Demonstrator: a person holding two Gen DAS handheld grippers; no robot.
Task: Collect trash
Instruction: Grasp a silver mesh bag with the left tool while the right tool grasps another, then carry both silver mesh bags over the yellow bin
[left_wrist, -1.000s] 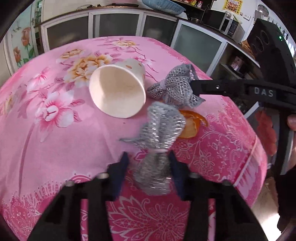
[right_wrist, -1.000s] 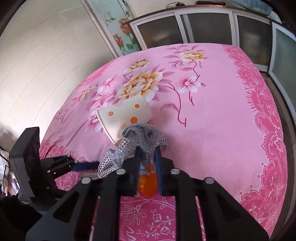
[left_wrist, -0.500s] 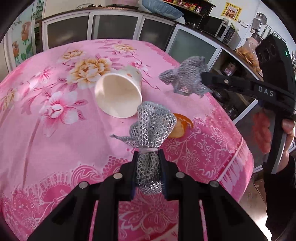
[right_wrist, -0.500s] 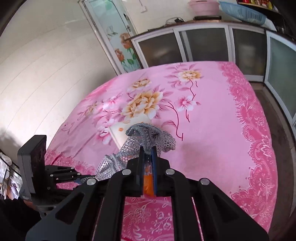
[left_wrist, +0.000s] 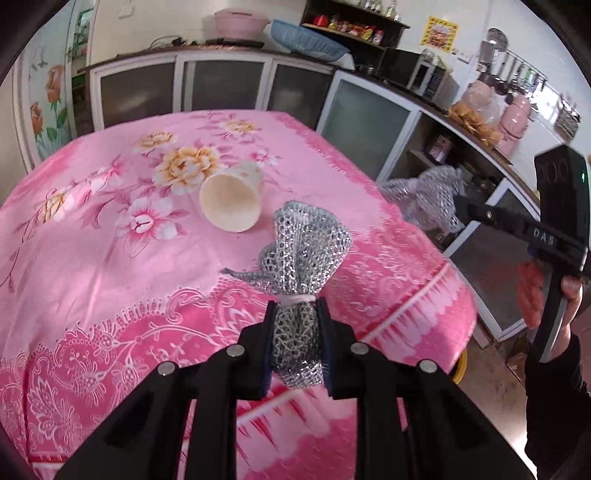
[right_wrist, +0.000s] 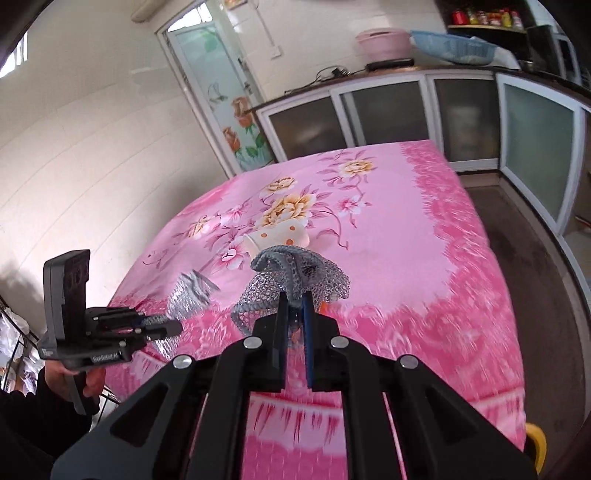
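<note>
My left gripper (left_wrist: 295, 314) is shut on the tied neck of a silver mesh bundle (left_wrist: 306, 251) and holds it above the pink floral tablecloth (left_wrist: 110, 258). A white paper cup (left_wrist: 231, 199) with orange dots lies on its side on the cloth beyond it. My right gripper (right_wrist: 293, 299) is shut on a second silver mesh piece (right_wrist: 295, 273). The left wrist view shows that gripper (left_wrist: 461, 206) and its mesh (left_wrist: 432, 199) past the table's right edge. An orange scrap (right_wrist: 323, 306) peeks out beside the right fingertips. I cannot tell whether it is held.
Low cabinets (left_wrist: 221, 92) with frosted doors stand behind the table. A counter with open shelves (left_wrist: 443, 147) runs along the right. Something yellow (right_wrist: 535, 443) sits on the floor by the table's near corner. A person's hand (left_wrist: 570, 291) grips the right tool's handle.
The left jaws closed on the mesh bundle and lifted it off the cloth. Both grippers rose and drew back, and the right one carried its mesh out past the table's edge.
</note>
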